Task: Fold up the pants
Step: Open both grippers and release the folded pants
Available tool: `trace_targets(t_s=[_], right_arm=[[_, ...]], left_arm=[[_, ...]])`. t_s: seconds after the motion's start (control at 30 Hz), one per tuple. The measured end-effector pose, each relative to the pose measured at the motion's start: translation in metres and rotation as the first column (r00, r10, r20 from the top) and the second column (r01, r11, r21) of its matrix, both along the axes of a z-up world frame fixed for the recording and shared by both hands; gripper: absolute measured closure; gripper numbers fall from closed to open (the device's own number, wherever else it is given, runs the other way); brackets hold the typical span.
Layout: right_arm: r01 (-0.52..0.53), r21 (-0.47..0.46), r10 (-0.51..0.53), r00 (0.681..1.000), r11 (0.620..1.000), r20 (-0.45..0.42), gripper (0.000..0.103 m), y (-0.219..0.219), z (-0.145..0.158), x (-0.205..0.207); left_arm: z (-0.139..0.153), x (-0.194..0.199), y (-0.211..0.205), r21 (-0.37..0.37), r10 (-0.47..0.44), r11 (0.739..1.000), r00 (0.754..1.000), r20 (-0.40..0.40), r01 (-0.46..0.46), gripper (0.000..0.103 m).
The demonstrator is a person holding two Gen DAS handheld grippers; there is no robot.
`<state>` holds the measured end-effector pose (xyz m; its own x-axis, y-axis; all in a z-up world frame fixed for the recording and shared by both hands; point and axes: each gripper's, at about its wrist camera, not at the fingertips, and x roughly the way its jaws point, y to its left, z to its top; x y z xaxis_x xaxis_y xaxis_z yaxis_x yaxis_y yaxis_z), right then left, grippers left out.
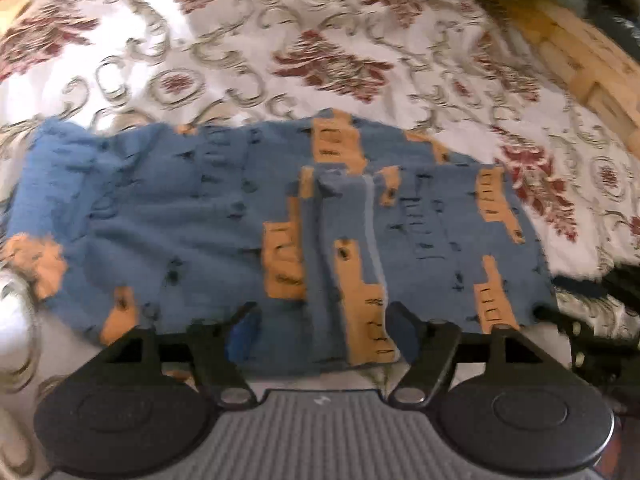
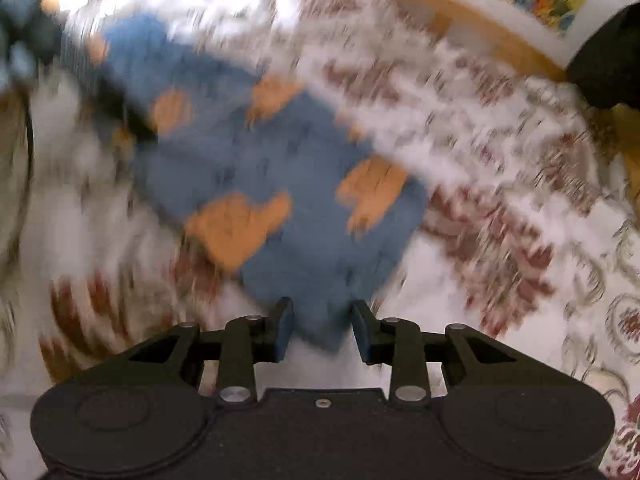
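The left gripper has its jaws spread wide, straddling the near edge of the pants. The right gripper is likewise spread, with a corner of the pants lying between its fingers; contact cannot be confirmed through the blur. The blue pants with orange patches lie flat on the floral bedspread.
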<state>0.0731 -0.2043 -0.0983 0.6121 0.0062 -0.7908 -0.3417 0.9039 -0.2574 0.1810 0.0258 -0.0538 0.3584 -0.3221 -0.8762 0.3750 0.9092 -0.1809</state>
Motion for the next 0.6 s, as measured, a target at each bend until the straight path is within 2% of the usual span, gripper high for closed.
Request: trace_targets(t_s=[0.1, 0.13, 0.17, 0.2, 0.23, 0.27, 0.33, 0.47, 0.6], right_arm=[[0.012, 0.045, -0.014, 0.999, 0.999, 0.049, 0.066, -0.002, 0.012, -0.002], [0.018, 0.065, -0.023, 0.997, 0.998, 0.08, 0.057, -0.001, 0.017, -0.002], [0.017, 0.092, -0.027, 0.994, 0.996, 0.109, 0.042, 0.002, 0.023, -0.003], [0.006, 0.128, -0.023, 0.991, 0.992, 0.134, 0.035, 0.006, 0.027, -0.002], [-0.012, 0.159, -0.013, 0.988, 0.987, 0.152, 0.025, 0.011, 0.031, 0.0], [-0.043, 0.192, 0.009, 0.985, 0.981, 0.171, 0.021, 0.019, 0.033, 0.001], [-0.104, 0.207, 0.063, 0.979, 0.973, 0.196, 0.016, 0.038, 0.033, 0.004], [-0.169, 0.233, 0.118, 0.969, 0.958, 0.217, 0.003, 0.071, 0.026, 0.02], [-0.114, 0.269, 0.048, 0.97, 0.956, 0.238, 0.002, 0.088, 0.021, 0.041]], left_arm=[[0.012, -0.013, 0.016, 0.021, 0.099, 0.995, 0.994, -0.034, -0.099, 0.028], [0.017, -0.019, 0.024, 0.028, 0.147, 0.989, 0.989, -0.027, -0.146, 0.025], [0.023, -0.025, 0.033, 0.017, 0.185, 0.983, 0.983, -0.003, -0.185, 0.019], [0.027, -0.031, 0.043, 0.007, 0.219, 0.976, 0.975, 0.032, -0.219, 0.016], [0.033, -0.036, 0.055, 0.002, 0.264, 0.964, 0.962, 0.078, -0.265, 0.014], [0.036, -0.036, 0.064, -0.001, 0.305, 0.952, 0.946, 0.108, -0.306, 0.013], [0.04, -0.028, 0.078, -0.016, 0.383, 0.923, 0.912, 0.147, -0.385, 0.013], [0.039, -0.003, 0.104, -0.05, 0.524, 0.848, 0.823, 0.218, -0.527, 0.012], [0.035, 0.013, 0.121, -0.117, 0.566, 0.824, 0.798, 0.206, -0.554, 0.017]])
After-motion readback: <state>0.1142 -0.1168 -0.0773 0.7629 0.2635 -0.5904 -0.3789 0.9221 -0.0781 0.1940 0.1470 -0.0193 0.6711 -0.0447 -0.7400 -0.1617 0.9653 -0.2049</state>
